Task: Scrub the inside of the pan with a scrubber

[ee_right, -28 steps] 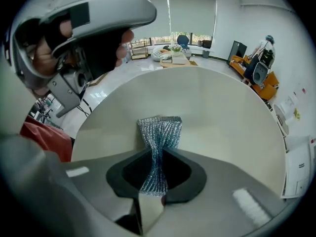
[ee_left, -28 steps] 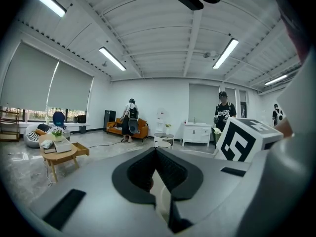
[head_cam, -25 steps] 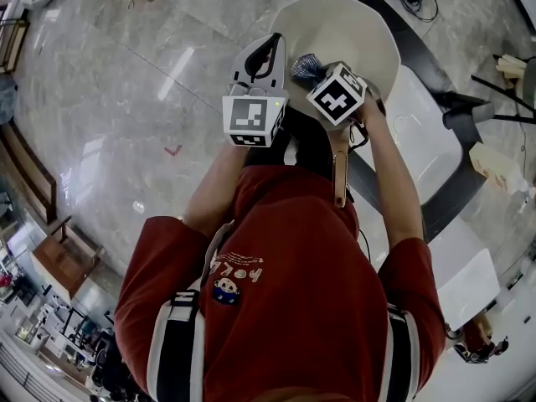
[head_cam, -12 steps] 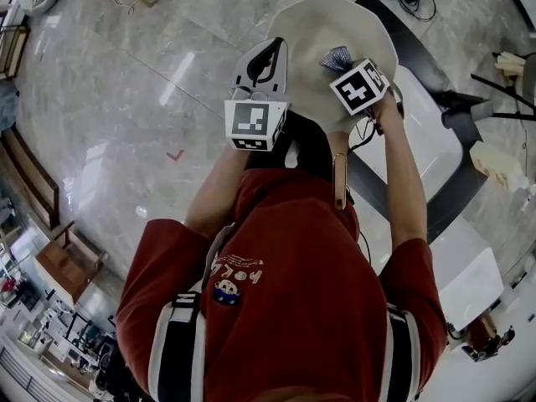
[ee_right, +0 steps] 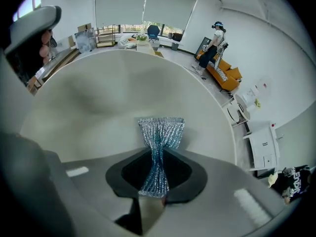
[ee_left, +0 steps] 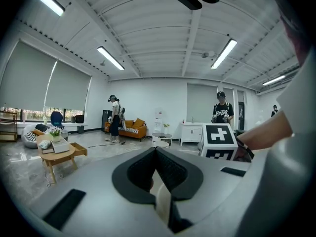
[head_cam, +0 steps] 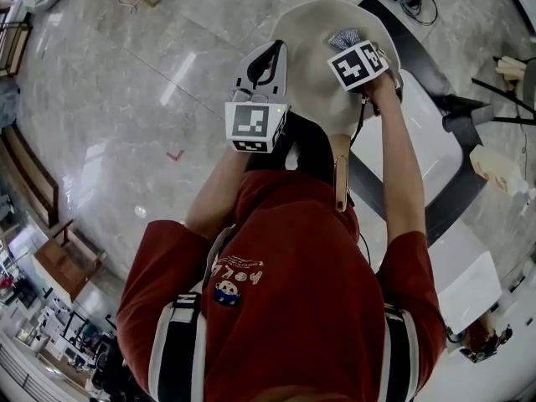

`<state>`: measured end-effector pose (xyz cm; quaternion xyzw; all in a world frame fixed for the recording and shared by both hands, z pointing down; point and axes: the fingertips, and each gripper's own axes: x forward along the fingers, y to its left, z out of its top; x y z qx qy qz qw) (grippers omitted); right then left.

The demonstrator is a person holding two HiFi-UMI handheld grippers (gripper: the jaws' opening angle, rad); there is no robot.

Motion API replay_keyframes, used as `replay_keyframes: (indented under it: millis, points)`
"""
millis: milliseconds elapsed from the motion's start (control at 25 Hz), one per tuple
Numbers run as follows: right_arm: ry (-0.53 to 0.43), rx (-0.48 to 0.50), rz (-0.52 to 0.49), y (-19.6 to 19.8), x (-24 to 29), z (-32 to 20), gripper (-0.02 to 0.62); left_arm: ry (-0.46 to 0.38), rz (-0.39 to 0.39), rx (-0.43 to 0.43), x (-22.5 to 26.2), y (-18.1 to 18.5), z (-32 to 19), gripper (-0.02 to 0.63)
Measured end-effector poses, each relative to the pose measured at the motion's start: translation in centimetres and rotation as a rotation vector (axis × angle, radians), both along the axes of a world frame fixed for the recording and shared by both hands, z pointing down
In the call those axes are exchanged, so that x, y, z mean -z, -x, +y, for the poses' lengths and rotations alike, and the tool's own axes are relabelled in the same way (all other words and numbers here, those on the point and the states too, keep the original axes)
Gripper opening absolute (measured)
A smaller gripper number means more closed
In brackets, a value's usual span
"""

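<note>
R gripper (ee_right: 155,157) is clamped on the sparkly scrubber (ee_right: 160,131), pressed to the inside of the pan (head_cam: 314,74) near the far rim. L gripper (ee_left: 157,154) is closed, prob. on the pan's edge. Scrubbing looks under way; no visible grime, so can't judge what's left.

Pan (ee_right: 123,98): inner wall is showing cream, matt and smooth, with no glare. Scrubber (ee_right: 160,130) is glinting blue-silver, a rough metallic mesh (tinsel-like). Right gripper (ee_right: 158,152): shell is looking like grey matt plastic, and the pads (ee_right: 131,174) are showing dark. Floor (head_cam: 126,99), at 9 o'clock of the pan in the head view, is gleaming like polished stone and throwing back light streaks. Shirt (head_cam: 285,291) is reading as red matt cloth. Pan handle (head_cam: 339,182) is showing brown with a glossy streak.
</note>
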<state>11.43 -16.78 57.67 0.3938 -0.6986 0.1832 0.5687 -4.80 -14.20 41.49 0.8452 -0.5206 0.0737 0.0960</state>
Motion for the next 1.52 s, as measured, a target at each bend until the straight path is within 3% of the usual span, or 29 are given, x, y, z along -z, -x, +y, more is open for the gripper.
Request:
replay_keyframes:
  millis: [400,800,1200,1520]
  points:
    - [-0.017,0.089,-0.015,3.4,0.0,-1.0,0.080,-0.007,-0.003,0.018,0.4,0.7,0.1,0.005]
    - [0.112,0.159,-0.073,5.6,0.3,4.8,0.080,-0.015,-0.003,0.010,0.7,0.0,0.0,0.005]
    - [0.059,0.014,-0.218,4.2,2.0,4.8,0.086,-0.029,0.008,-0.018,2.0,-1.7,-0.1,0.005]
    - [-0.125,-0.149,-0.354,0.8,7.4,4.8,0.087,-0.024,0.035,-0.004,4.1,-2.5,0.1,0.005]
